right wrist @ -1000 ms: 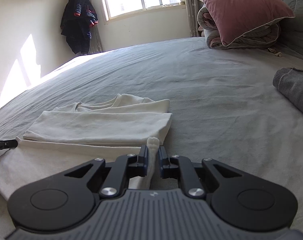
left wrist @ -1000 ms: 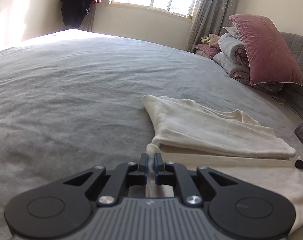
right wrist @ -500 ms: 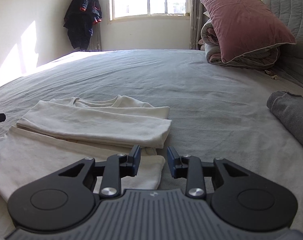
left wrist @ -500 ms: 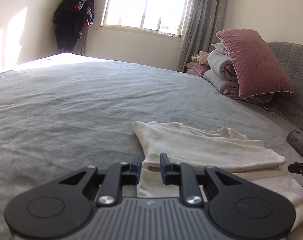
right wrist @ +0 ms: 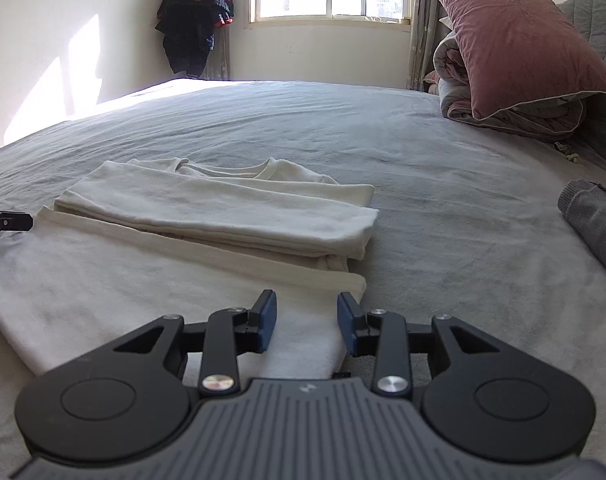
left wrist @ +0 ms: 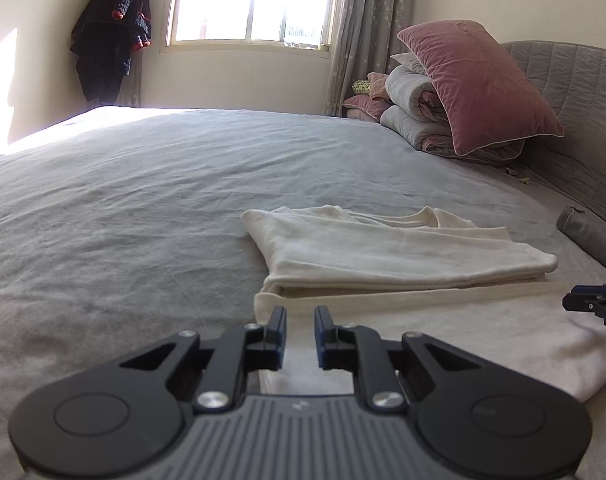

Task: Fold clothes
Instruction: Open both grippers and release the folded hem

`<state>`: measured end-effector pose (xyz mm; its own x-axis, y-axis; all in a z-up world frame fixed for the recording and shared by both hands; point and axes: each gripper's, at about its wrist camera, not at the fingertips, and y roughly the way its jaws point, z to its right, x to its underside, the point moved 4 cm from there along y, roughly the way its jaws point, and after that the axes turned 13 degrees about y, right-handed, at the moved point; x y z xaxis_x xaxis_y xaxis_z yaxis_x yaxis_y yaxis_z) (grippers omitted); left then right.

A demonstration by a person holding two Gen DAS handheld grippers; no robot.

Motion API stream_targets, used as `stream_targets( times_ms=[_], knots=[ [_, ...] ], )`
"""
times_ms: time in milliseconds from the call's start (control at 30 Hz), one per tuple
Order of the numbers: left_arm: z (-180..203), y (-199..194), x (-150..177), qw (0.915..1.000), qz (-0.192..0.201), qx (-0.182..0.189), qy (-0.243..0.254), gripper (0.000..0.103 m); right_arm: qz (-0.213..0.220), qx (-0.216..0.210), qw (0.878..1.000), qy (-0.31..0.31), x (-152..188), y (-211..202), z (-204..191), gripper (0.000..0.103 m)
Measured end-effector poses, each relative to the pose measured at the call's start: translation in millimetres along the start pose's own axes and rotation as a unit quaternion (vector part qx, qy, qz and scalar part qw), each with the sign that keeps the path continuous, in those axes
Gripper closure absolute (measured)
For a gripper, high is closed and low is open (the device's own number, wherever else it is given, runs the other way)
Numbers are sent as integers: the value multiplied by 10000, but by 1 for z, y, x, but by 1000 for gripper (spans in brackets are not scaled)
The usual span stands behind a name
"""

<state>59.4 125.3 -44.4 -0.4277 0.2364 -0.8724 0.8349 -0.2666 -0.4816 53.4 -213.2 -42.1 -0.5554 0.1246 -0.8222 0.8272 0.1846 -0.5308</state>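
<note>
Left hand-held gripper (left wrist: 299, 338): jaws parted a little, nothing between them; it hovers over the near left edge of the cream shirt (left wrist: 403, 256), not gripping it.
Right hand-held gripper (right wrist: 306, 326): jaws spread wider, empty; it sits over the near right corner of the same shirt (right wrist: 207, 216), the cloth lying flat beneath.
Cream shirt: lies on the grey bed (left wrist: 143, 184), in front of both grippers. Its far part is doubled into a long band with the neckline showing behind; a single flat layer reaches toward the cameras.
Step in hand: by my reading, one fold is laid and let go, and both tools are free between folds.
Next move: likely to take the near hem at both corners together, lift it evenly and carry it over the folded band, so the edges line up and the soft knit does not bunch.
Grey knit garment (right wrist: 595, 224): rolled at the right edge of the bed, apart from the shirt.
Far end: pink pillow (left wrist: 475, 84) leaning on rolled bedding, window and a dark jacket (left wrist: 111, 44) hanging beyond.
</note>
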Motion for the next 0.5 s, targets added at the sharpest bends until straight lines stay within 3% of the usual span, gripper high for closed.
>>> stream_targets(
  times_ms=[100, 233, 367, 433, 500],
  knots=[
    [22, -14, -8, 9981, 220, 578, 20, 88, -103, -413, 9990, -124, 7, -10, -29, 65],
    [67, -13, -4, 9907, 128, 1302, 364, 87, -283, -987, 9941, -338, 21, -23, -71, 65],
    [98, -1, 14, 9834, -304, 1444, 1053, 87, -492, -1082, 9889, -896, 46, -22, -98, 65],
    [95, -2, 22, 9832, -311, 1363, 1176, 87, -474, -991, 9881, -1080, 52, -21, -95, 66],
    [80, -7, 25, 9860, -308, 1312, 981, 87, -456, -935, 9894, -1015, 51, -24, -84, 67]
  ],
)
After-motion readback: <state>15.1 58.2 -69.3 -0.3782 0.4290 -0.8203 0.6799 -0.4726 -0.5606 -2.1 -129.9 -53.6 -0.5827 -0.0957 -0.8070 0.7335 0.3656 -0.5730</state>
